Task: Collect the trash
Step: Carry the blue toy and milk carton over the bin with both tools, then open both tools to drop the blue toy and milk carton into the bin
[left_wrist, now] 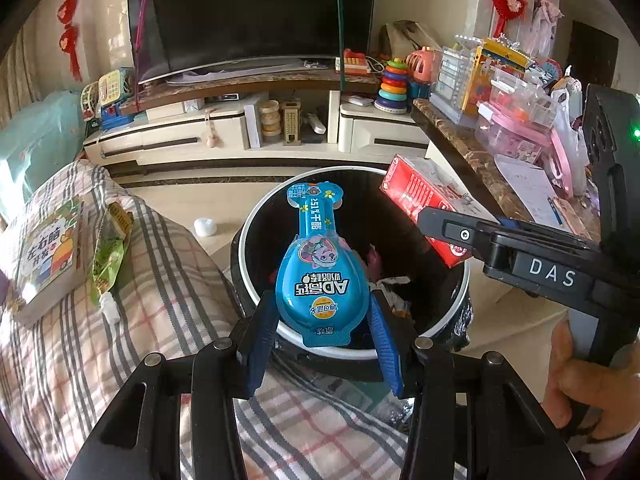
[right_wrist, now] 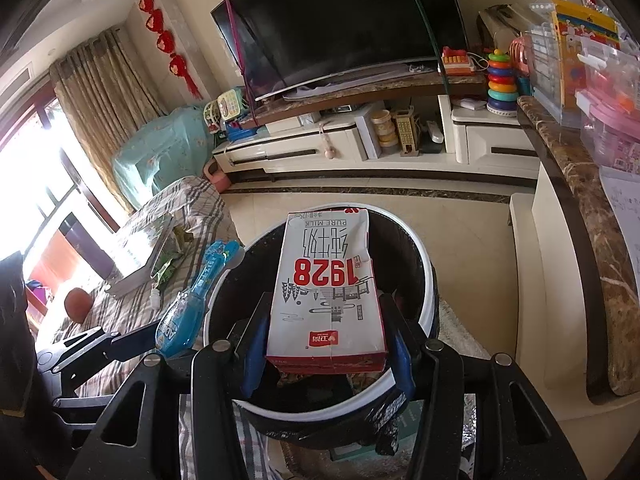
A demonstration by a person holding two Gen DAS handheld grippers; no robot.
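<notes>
Hanging over the open mouth of the trash bin [left_wrist: 256, 216], a blue snack packet [left_wrist: 322, 280] sits pinched between the fingers [left_wrist: 262, 344] of the left gripper [left_wrist: 322, 320], its narrow neck pointing away from the camera. Just to its right, the right gripper [right_wrist: 326, 332] has its fingers [right_wrist: 254, 352] closed on the sides of a red-and-white milk carton [right_wrist: 328, 292], also above the bin [right_wrist: 428, 292], which is lined with a black bag and already has crumpled scraps inside. From the left wrist view the carton [left_wrist: 424, 200] tilts over the bin's far right rim. Left of the bin lies a plaid-covered sofa [left_wrist: 132, 320] carrying a children's book [left_wrist: 48, 256] and a green squeeze pouch [left_wrist: 108, 256]. A small white wad [left_wrist: 205, 227] lies on the floor near the bin. Beyond stand a TV [left_wrist: 248, 12] on its cabinet and a marble worktop [left_wrist: 472, 148] crowded with toys.
</notes>
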